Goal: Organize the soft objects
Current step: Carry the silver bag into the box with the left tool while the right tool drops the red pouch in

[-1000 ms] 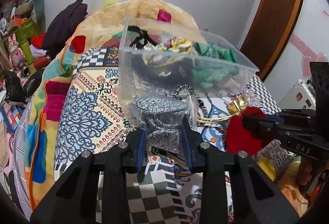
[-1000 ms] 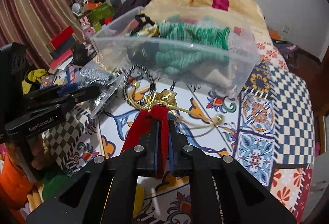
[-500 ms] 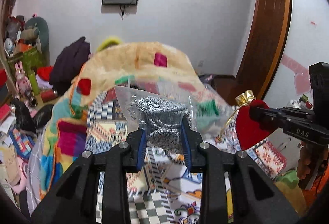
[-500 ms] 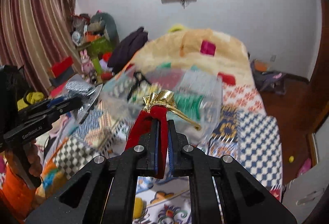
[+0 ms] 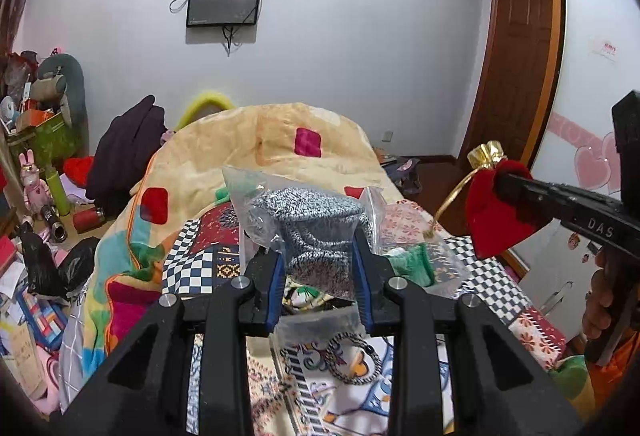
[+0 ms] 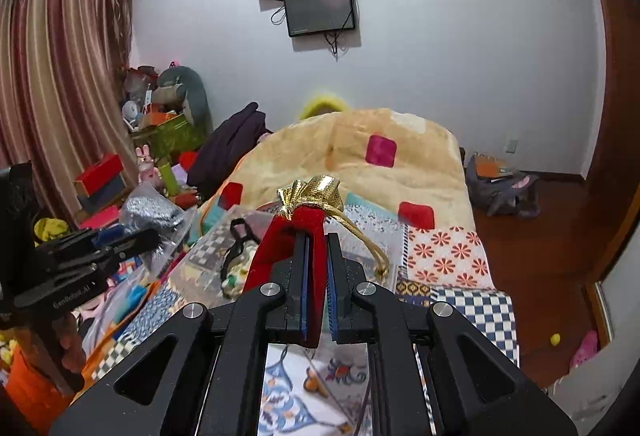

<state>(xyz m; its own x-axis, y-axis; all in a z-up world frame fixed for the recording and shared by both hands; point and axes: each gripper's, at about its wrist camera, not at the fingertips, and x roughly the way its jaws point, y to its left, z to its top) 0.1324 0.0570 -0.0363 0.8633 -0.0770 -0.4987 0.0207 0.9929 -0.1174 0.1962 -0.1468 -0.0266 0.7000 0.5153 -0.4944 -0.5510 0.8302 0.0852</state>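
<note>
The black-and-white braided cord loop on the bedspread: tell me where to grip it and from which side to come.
Take the braided cord loop on its near arc, coming straight down from above with one finger inside the ring and one outside. It lies flat on the bedspread, so a side approach would only slide over it. Both grippers are full now: the left gripper holds the bagged grey knit, the right gripper the red velvet pouch.

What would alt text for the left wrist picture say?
The left gripper pinches a clear bag holding grey knit fabric above a patterned bed. At right, the right gripper holds up a red velvet pouch.
</note>
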